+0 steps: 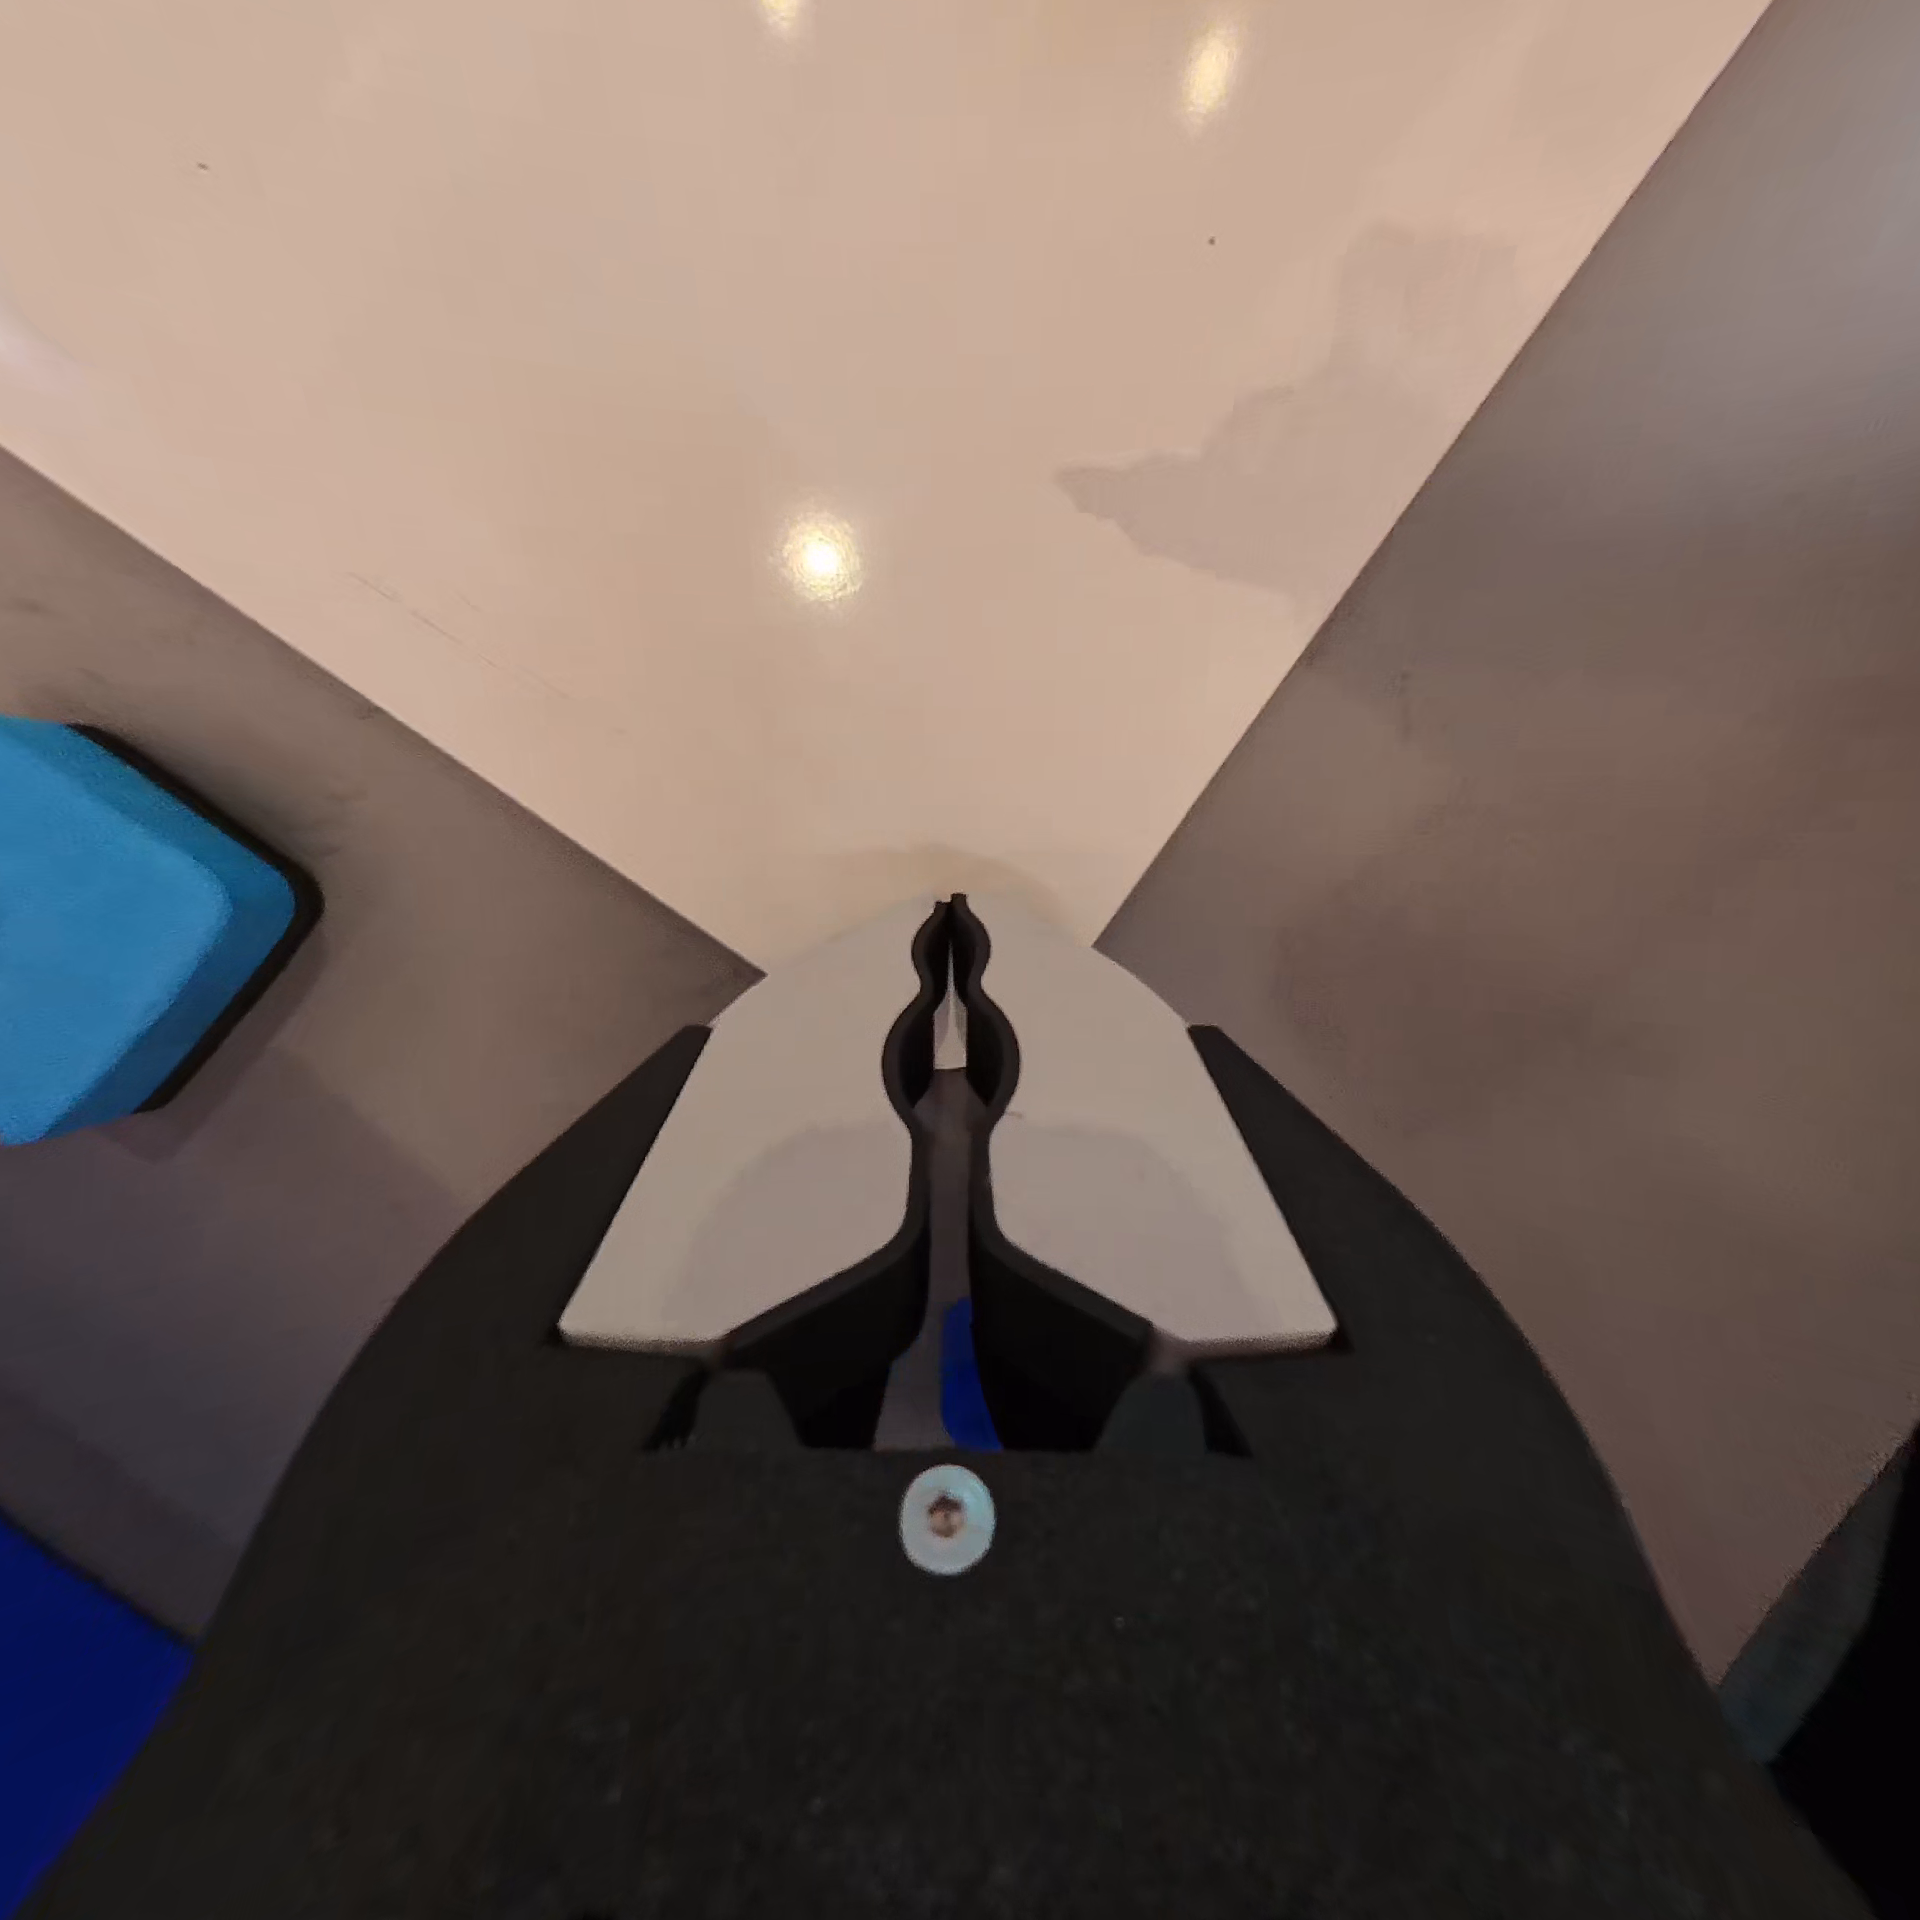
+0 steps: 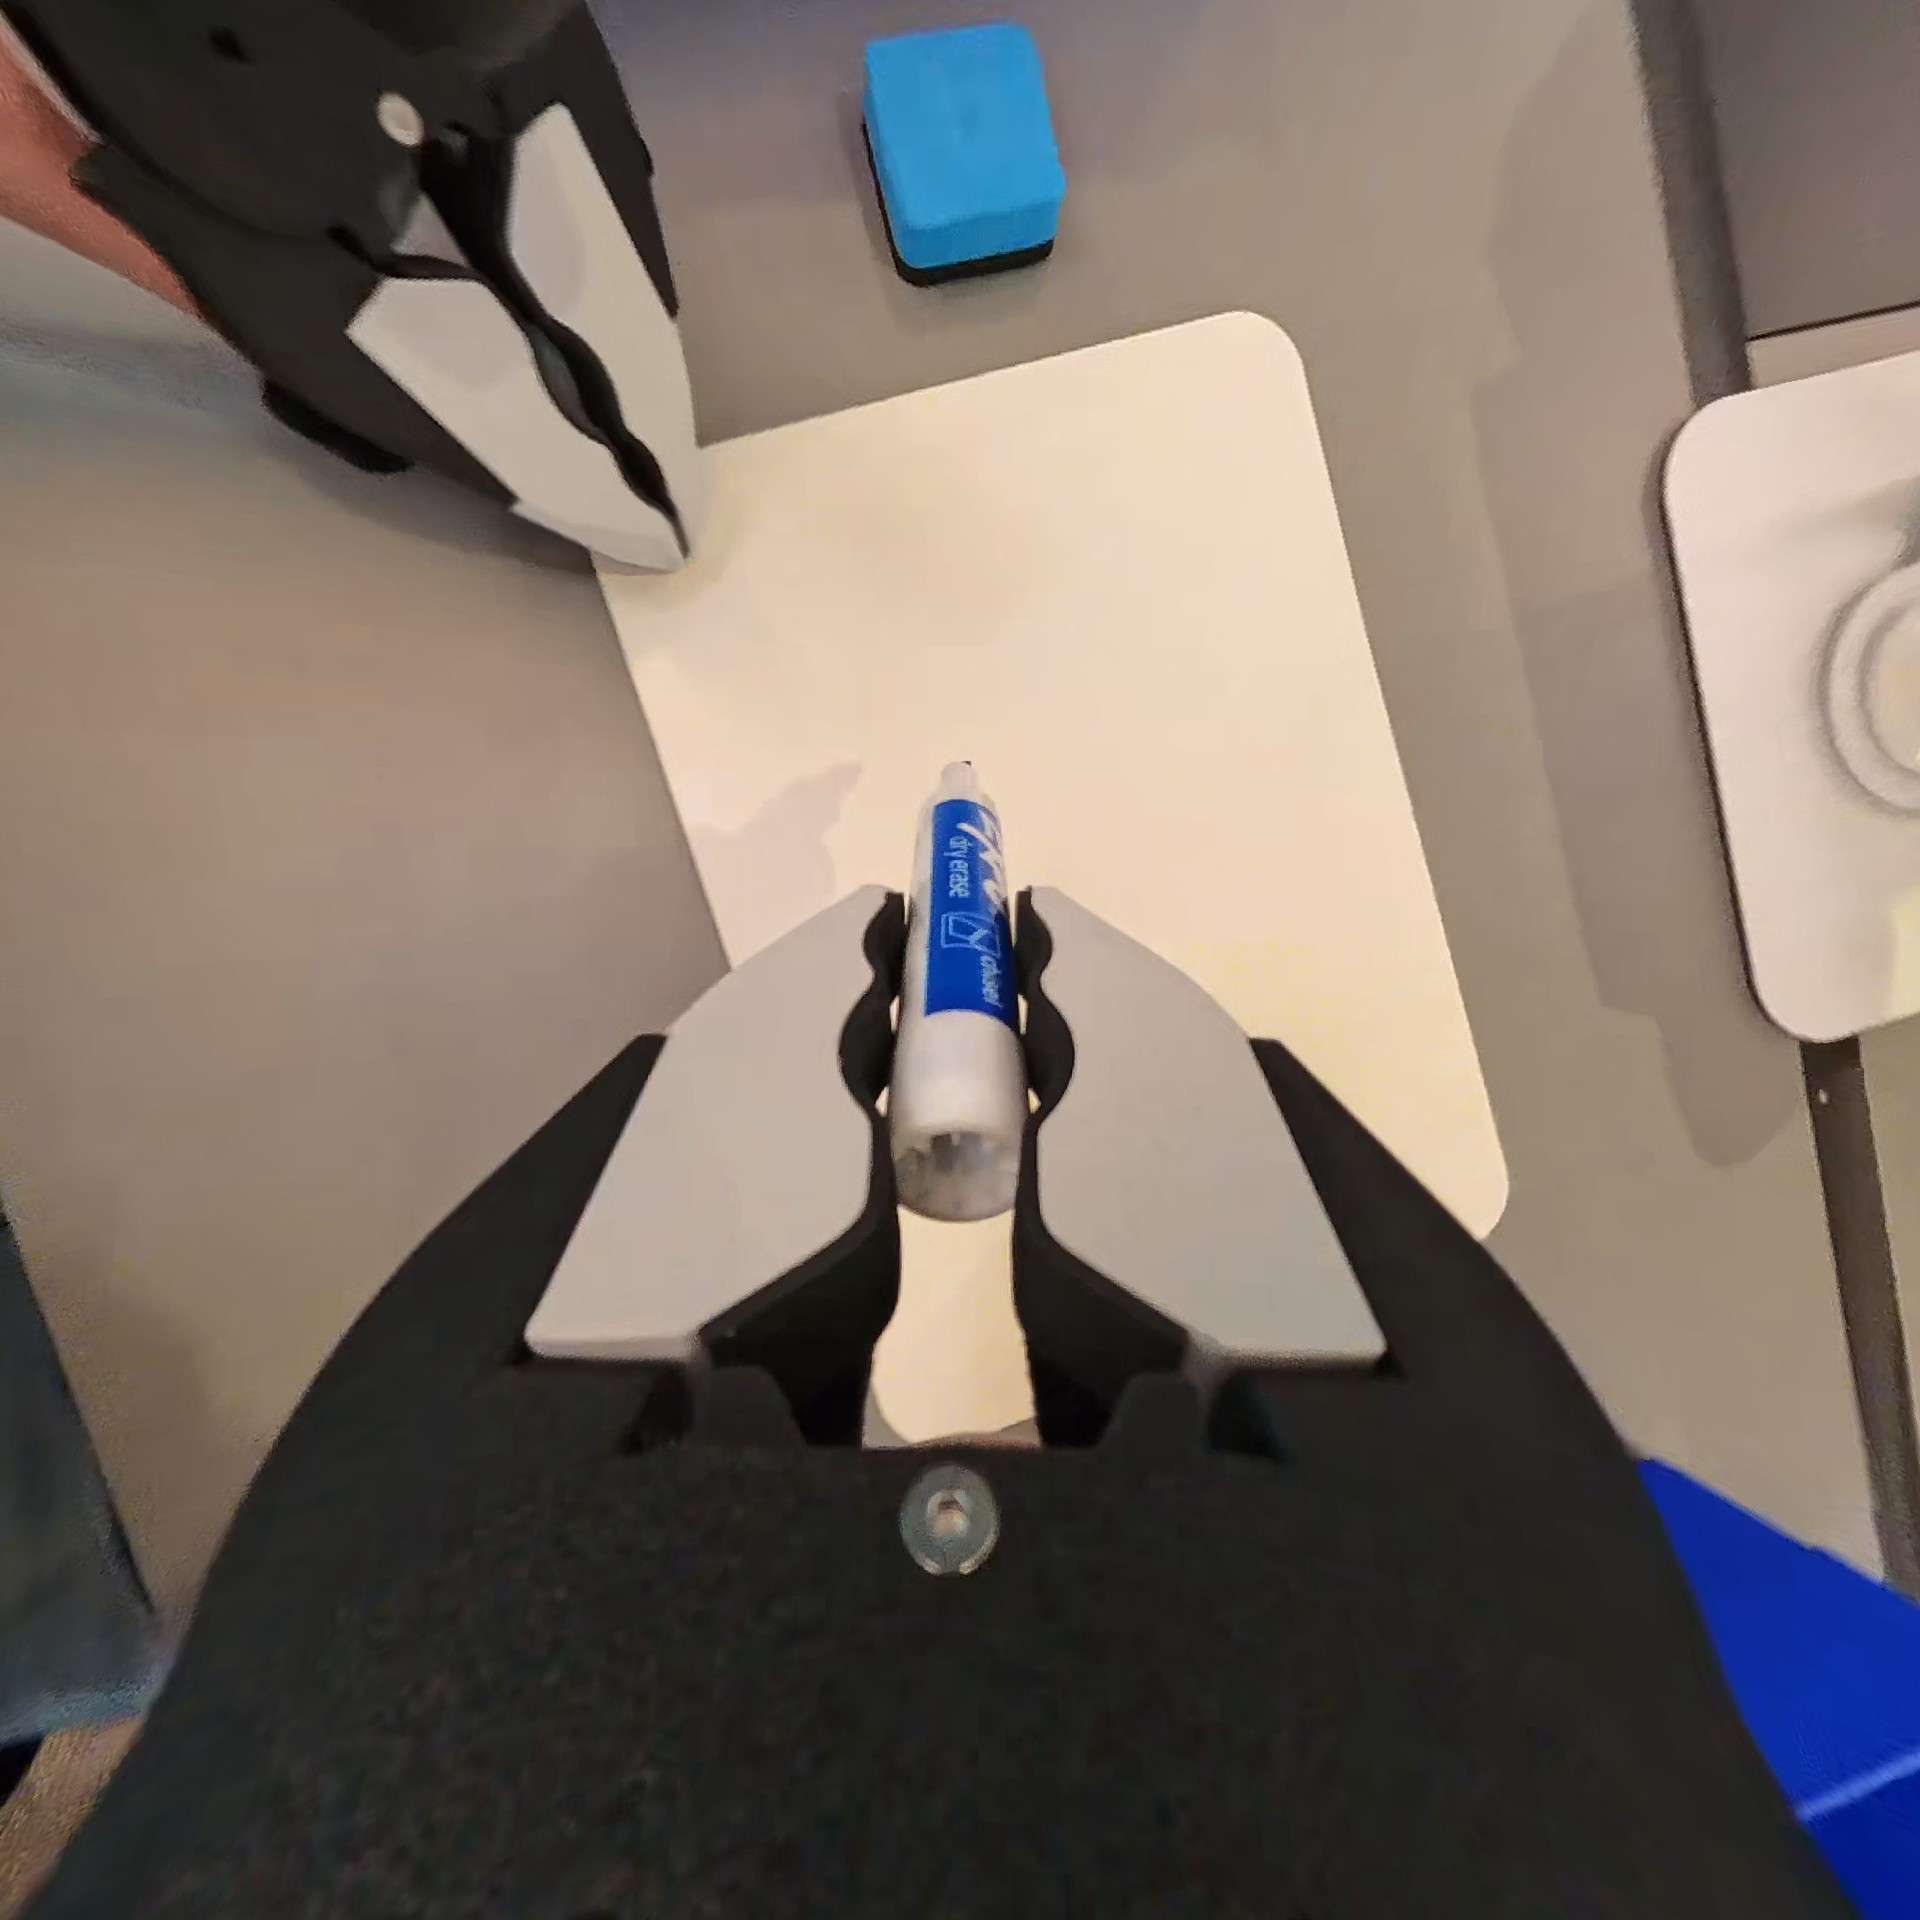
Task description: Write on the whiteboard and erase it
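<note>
A blue dry-erase marker (image 2: 958,935) is pinched between the fingers of the right gripper (image 2: 958,914), its tip pointed down at the near left part of the small whiteboard (image 2: 1091,623), which is seen lying flat and unmarked on the grey table (image 2: 312,831). The left gripper (image 1: 954,909), its fingers pressed together on nothing, is held at the far left corner of the board, and the blue foam eraser (image 2: 961,145) is left on the table beyond the far edge. If this corner is not truly pressed down, the board may be pushed aside by the stroke, and the marker may be tilted in the grip when too much pressure is given.
</note>
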A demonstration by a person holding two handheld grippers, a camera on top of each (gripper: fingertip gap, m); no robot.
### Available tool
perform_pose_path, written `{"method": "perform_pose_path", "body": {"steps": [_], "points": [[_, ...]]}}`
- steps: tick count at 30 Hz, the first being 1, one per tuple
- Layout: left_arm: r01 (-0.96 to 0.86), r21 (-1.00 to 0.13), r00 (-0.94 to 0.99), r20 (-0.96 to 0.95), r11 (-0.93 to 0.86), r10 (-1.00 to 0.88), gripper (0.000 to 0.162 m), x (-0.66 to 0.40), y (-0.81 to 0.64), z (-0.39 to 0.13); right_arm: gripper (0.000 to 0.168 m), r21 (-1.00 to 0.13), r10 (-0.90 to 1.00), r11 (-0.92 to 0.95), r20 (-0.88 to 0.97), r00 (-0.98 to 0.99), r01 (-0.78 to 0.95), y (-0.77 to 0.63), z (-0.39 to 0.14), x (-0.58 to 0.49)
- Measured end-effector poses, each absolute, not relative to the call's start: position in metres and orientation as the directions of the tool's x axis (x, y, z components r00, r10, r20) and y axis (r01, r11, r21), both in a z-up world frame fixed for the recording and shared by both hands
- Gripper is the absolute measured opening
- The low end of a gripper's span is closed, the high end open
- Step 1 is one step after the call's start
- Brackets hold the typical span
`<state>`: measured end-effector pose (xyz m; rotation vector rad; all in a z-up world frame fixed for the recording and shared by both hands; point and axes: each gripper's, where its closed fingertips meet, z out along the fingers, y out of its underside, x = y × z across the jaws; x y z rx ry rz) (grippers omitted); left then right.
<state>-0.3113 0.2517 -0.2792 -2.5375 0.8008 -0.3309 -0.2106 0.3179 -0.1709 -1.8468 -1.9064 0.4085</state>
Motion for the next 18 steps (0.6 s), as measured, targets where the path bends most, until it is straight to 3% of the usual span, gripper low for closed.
{"method": "perform_pose_path", "body": {"steps": [9,18], "points": [[-0.457,-0.495,0.806,0.123,-0.739,-0.580,0.000,-0.318,0.250,-0.279,0.019,-0.266,0.994,0.098,-0.009,-0.105,0.959,0.341,-0.213,-0.283],[-0.437,-0.514,0.795,0.164,-0.738,-0.585,0.000,-0.311,0.249,-0.279,0.019,-0.158,0.978,0.207,0.041,-0.203,0.965,0.352,-0.219,-0.326]]}}
